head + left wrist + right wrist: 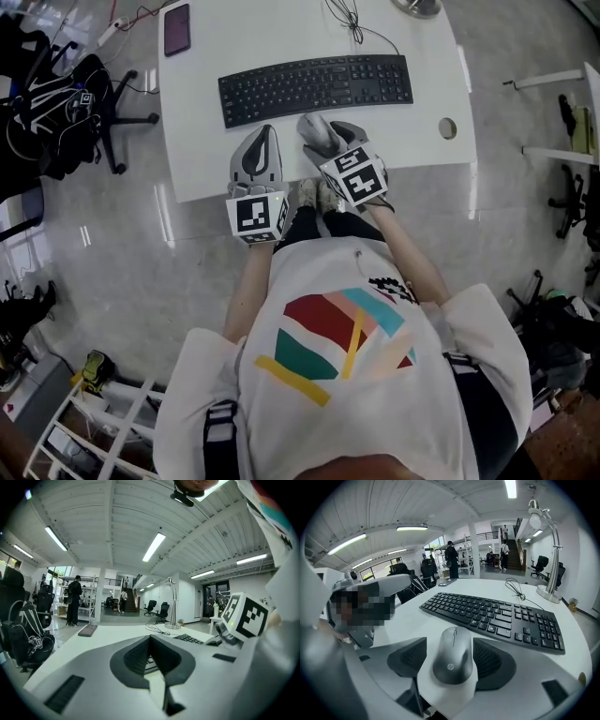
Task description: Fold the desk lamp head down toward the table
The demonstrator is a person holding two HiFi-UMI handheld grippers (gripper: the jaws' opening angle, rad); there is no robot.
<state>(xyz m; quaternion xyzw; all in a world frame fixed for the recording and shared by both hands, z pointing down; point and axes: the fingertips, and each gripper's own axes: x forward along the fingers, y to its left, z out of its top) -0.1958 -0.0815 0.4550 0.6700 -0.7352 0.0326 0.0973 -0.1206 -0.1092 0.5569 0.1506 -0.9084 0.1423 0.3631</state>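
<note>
The desk lamp has a curved chrome neck (pixel 554 541), a small head (pixel 534 513) held high and a round base (pixel 548 594) at the desk's far right. In the head view only its base (pixel 417 6) shows at the top edge. The left gripper view shows the lamp (pixel 171 603) far off. My left gripper (pixel 262 133) (pixel 150 639) rests shut and empty at the desk's near edge. My right gripper (pixel 321 127) (pixel 450 641) is open beside it, its jaws on either side of a grey mouse (pixel 452 657) on the desk.
A black keyboard (pixel 316 86) (pixel 497 616) lies between the grippers and the lamp. A phone (pixel 176 29) sits at the far left corner, and a cable (pixel 352 23) trails near the lamp base. An office chair with a backpack (pixel 56 103) stands left of the white desk (pixel 197 122).
</note>
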